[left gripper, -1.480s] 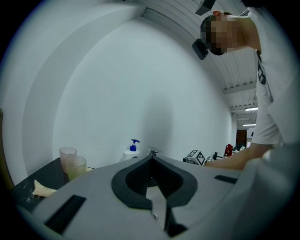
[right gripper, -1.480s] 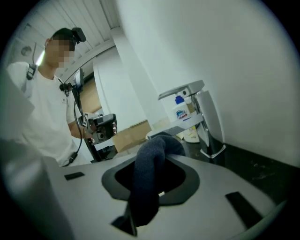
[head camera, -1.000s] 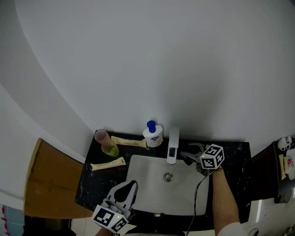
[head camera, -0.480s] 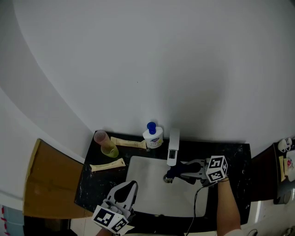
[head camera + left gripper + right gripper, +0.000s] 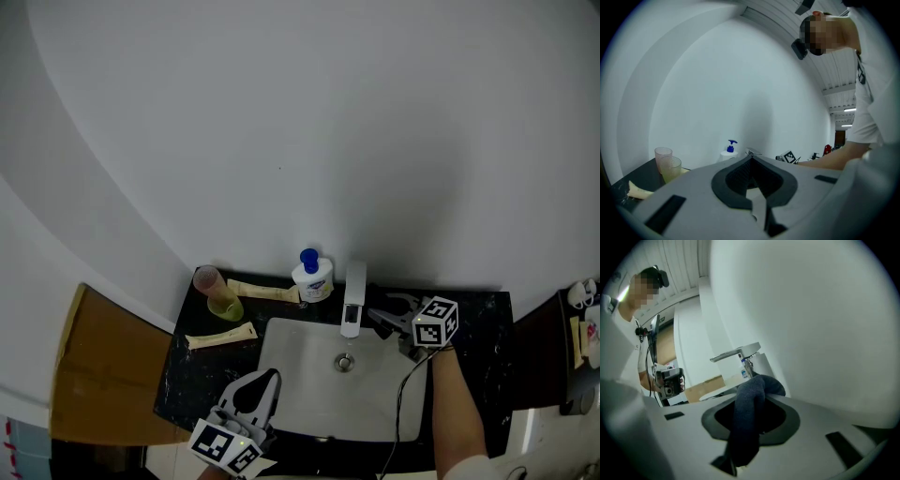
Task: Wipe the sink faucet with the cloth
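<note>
Cloth (image 5: 747, 418), dark blue, is pinched between the fingers of the right gripper (image 5: 379, 316), which sits just right of the faucet (image 5: 352, 298) over the far right corner of the sink (image 5: 309, 398). Nearest, at the sink's near left rim, the left gripper (image 5: 263, 380) has its fingers pressed together on nothing. The faucet stands at the basin's far edge. On the black tabletop (image 5: 192, 375) to its left lie two flat beige packets (image 5: 220, 333), with a cup (image 5: 217, 292) and a pump bottle (image 5: 310, 275) by the wall.
</note>
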Demonstrator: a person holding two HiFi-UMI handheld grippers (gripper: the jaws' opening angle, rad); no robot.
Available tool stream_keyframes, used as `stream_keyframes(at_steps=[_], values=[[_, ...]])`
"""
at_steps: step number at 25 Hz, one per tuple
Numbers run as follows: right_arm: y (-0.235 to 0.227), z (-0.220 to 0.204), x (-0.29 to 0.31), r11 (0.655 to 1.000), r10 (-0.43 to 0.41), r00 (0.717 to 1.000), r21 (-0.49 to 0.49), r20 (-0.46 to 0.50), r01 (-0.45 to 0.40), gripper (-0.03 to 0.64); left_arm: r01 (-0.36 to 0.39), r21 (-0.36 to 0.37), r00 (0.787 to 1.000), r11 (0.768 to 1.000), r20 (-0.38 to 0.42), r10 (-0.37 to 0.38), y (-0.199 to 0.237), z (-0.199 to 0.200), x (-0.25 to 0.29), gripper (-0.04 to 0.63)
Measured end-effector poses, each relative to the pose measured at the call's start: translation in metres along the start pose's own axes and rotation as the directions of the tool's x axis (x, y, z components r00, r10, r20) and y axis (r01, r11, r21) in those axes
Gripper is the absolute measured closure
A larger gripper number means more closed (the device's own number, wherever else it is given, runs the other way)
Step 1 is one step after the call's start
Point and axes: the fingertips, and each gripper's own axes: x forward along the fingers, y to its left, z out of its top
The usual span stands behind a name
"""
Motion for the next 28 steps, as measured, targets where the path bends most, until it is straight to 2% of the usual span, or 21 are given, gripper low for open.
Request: stream_keyframes(at_steps=[2, 4, 7, 9, 10, 11, 13, 15, 17, 19, 21, 23, 26, 28], values=[[0.013, -0.003, 0.001, 0.997, 0.067, 0.998, 0.025, 0.015, -0.067, 0.522, 0.002, -0.001, 1.0, 1.0, -0.002, -0.002, -0.001, -0.001, 0.0, 0.597], [0.035, -0.013, -0.002, 0.983, 0.17, 0.985, 0.062, 0.015, -0.17, 0.522, 0.006, -0.002, 1.0, 1.0, -0.002, -0.006, -0.002, -0.002, 0.001, 0.597], [0.072, -0.037, -0.013, 0.936, 0.337, 0.941, 0.123, -0.033, -0.331, 0.522, 0.01, -0.003, 1.0, 1.0, -0.001, -0.01, -0.004, -0.002, 0.002, 0.597], [0.087, -0.054, -0.02, 0.912, 0.397, 0.914, 0.153, -0.086, -0.382, 0.522, 0.013, 0.0, 1.0, 1.0, 0.001, -0.013, -0.004, 0.0, 0.002, 0.597], [0.087, -0.059, -0.023, 0.913, 0.394, 0.913, 0.163, -0.103, -0.375, 0.522, 0.013, 0.001, 1.0, 1.0, 0.002, -0.013, -0.004, 0.0, 0.002, 0.597], [0.081, -0.061, -0.024, 0.924, 0.364, 0.925, 0.166, -0.108, -0.344, 0.522, 0.013, 0.001, 1.0, 1.0, 0.003, -0.013, -0.003, 0.0, 0.002, 0.597], [0.055, -0.056, -0.023, 0.957, 0.255, 0.964, 0.162, -0.082, -0.239, 0.522, 0.011, 0.0, 1.0, 1.0, 0.001, -0.011, -0.003, 0.0, 0.001, 0.597], [0.028, -0.042, -0.02, 0.979, 0.141, 0.989, 0.155, -0.034, -0.134, 0.522, 0.01, -0.001, 1.0, 1.0, -0.001, -0.01, -0.003, -0.001, 0.001, 0.597], [0.012, -0.026, -0.015, 0.986, 0.07, 0.997, 0.153, 0.023, -0.072, 0.522, 0.01, 0.001, 1.0, 1.0, -0.002, -0.01, -0.004, -0.001, 0.001, 0.597], [0.007, -0.015, -0.009, 0.986, 0.048, 0.997, 0.158, 0.066, -0.058, 0.522, 0.009, 0.003, 1.0, 1.0, 0.0, -0.009, -0.004, 0.0, -0.001, 0.597], [0.01, -0.013, -0.003, 0.985, 0.062, 0.995, 0.155, 0.079, -0.074, 0.522, 0.005, 0.006, 1.0, 1.0, 0.003, -0.005, -0.003, 0.001, -0.003, 0.597], [0.021, -0.014, -0.001, 0.981, 0.113, 0.99, 0.151, 0.087, -0.125, 0.522, 0.0, 0.007, 1.0, 1.0, 0.004, 0.0, -0.002, 0.001, -0.005, 0.597], [0.048, -0.022, -0.006, 0.955, 0.238, 0.969, 0.165, 0.071, -0.247, 0.522, -0.005, 0.005, 1.0, 1.0, 0.004, 0.004, -0.001, 0.001, -0.009, 0.597], [0.073, -0.034, -0.014, 0.921, 0.344, 0.938, 0.186, 0.031, -0.344, 0.522, -0.002, 0.003, 1.0, 1.0, 0.004, 0.002, -0.001, 0.001, -0.009, 0.597]])
